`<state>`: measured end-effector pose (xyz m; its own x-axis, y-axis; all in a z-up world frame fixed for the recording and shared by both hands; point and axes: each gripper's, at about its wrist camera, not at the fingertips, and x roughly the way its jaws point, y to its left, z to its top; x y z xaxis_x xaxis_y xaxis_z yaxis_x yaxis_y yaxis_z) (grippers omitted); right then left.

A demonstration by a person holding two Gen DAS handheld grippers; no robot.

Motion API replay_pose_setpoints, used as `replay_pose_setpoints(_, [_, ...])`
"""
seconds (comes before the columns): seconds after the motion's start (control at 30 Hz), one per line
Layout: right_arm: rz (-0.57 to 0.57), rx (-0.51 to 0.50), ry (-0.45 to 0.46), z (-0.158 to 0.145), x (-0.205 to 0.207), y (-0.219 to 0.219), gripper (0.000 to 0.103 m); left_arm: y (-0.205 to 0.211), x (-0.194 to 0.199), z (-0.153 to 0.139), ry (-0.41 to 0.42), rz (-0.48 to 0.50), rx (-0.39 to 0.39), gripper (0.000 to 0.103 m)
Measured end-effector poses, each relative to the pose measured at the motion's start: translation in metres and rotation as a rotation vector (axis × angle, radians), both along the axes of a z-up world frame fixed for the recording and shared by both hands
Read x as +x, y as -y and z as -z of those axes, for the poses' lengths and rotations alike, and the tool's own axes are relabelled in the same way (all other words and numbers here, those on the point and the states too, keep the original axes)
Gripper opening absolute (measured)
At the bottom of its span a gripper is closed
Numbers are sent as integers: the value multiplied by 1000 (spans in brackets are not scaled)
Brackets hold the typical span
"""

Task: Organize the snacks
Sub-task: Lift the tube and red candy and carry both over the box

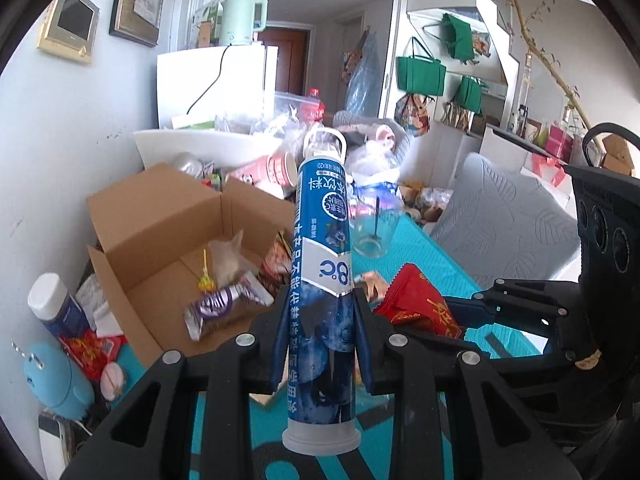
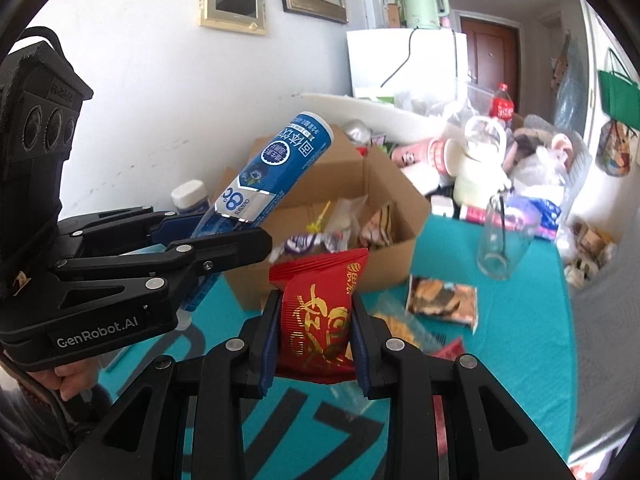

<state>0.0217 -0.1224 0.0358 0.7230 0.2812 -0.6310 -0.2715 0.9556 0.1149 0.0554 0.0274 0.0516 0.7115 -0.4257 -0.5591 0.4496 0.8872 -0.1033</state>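
Right now both my claws are loaded: left claw [image 1: 322, 320] is clamped on the blue tube [image 1: 324, 264], held up above the table [image 1: 432, 252], and right claw [image 2: 314, 332] is clamped on the red snack packet [image 2: 320, 312], also off the table. Cardboard box [image 2: 384, 200] sits open just ahead, against the wall, with a few snacks already inside: a purple-wrapped one [image 1: 216, 304], a pale bag [image 1: 230, 258], a striped packet [image 2: 378, 224]. So I'd call the job partly done; tube and red packet are held near the box but not in it yet. Still loose on the teal table: a picture-printed packet [image 2: 442, 300], a clear yellowish bag [image 2: 404, 326], another red wrapper [image 2: 450, 350] beside it. Glass jar [image 2: 500, 240] stands near the box's right side. Clutter behind probably isn't mine to sort, hard to say.
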Motion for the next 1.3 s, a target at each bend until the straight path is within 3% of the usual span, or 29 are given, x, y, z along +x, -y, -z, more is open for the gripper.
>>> replay_pose_setpoints(0.33, [-42,-17,94,-36,44,-7,30,-23,43,-32,62,-64,-74,28])
replay_pose_setpoints(0.67, [-81,-4,148,-54,102,-16,30,-44,91,-44,114,-159,-76,28])
replay_pose_setpoints(0.87, [-102,20,158,-56,133,-22,30,-58,122,-39,110,-218,-74,28])
replay_pose_setpoints(1.07, [-112,35,99,-41,164,-27,31,-62,144,-20,86,-244,-60,28])
replay_pose_setpoints(1.3, [-96,52,32,-13,193,-25,31,-63,176,9,0,-258,-19,28])
